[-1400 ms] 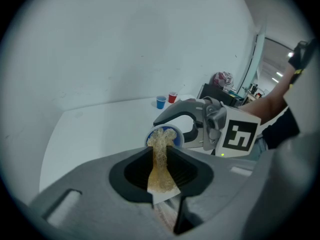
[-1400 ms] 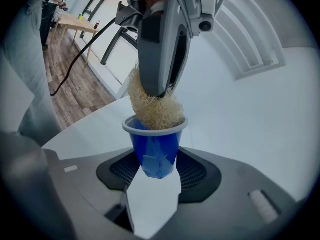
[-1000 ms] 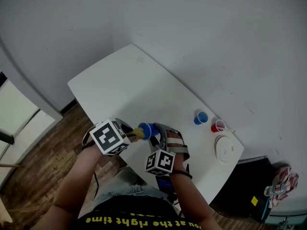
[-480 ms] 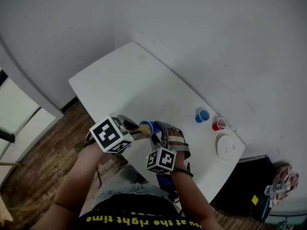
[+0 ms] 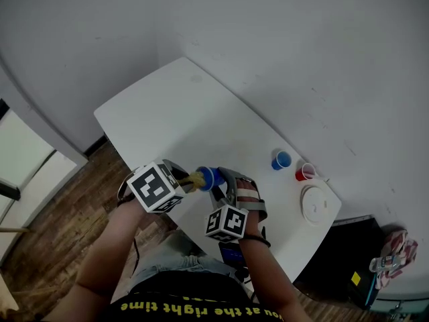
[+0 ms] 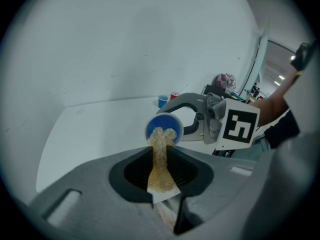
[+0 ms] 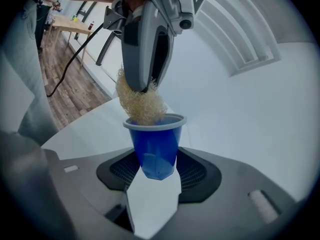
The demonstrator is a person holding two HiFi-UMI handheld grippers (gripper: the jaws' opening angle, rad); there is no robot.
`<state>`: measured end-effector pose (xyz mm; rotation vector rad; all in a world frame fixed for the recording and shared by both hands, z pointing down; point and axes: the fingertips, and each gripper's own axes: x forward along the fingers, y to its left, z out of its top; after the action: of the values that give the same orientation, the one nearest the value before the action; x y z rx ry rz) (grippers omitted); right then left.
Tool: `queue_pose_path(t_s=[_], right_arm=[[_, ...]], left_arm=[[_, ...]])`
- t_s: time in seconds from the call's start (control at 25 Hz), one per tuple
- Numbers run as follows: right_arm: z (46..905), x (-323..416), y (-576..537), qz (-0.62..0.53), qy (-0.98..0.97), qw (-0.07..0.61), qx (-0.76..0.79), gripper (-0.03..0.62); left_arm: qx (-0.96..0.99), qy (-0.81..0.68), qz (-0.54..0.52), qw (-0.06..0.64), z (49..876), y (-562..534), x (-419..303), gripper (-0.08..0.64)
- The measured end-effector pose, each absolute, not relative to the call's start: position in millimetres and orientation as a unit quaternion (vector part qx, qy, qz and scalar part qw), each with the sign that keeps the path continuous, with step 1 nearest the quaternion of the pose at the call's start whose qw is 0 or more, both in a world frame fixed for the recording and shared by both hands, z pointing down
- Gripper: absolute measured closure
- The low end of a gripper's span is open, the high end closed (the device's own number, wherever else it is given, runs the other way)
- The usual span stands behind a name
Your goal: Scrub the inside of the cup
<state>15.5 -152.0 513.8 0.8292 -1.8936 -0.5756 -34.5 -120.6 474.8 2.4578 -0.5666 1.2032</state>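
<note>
Well away from the work, at the white table's (image 5: 181, 119) far right end, a second blue cup (image 5: 281, 160) and a red cup (image 5: 305, 173) stand side by side, with a white round plate (image 5: 314, 206) just beside them. Near the front edge, the right gripper (image 7: 155, 170) pinches the blue cup (image 7: 156, 144) by its lower part. The left gripper (image 6: 161, 180) is clamped on a yellow scrub pad (image 6: 161, 154), whose tip sits in the cup's mouth. From the head view, the marker cubes cover most of both hands. Compared with a second earlier, hardly anything differs: pad and cup keep the same pose and place. Yellow print along the person's dark shirt (image 5: 194, 307), seen upside down, reads partly "at the right time".
</note>
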Motion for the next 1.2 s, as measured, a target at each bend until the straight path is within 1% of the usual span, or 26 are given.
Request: queue_pose_path(t_s=[0.24, 0.52, 0.72, 1.2], right_arm=[[511.5, 20.4, -156.8, -0.22, -0.78, 0.468, 0.352, 0.354], [516.3, 18.1, -151.0, -0.221, -0.783, 0.472, 0.341, 0.354], [515.6, 19.9, -151.9, -0.215, -0.786, 0.464, 0.347, 0.354], [506.4, 24.5, -155.9, -0.217, -0.784, 0.459, 0.357, 0.354]], left_arm=[[0.88, -0.17, 0.4, 0.189, 466.5, -108.4, -19.5, 0.472], [0.888, -0.193, 0.379, 0.174, 452.4, -122.4, -14.4, 0.471], [0.883, -0.223, 0.379, 0.162, 454.8, -134.6, -17.9, 0.471], [0.875, -0.228, 0.394, 0.168, 467.0, -132.7, -30.2, 0.471]])
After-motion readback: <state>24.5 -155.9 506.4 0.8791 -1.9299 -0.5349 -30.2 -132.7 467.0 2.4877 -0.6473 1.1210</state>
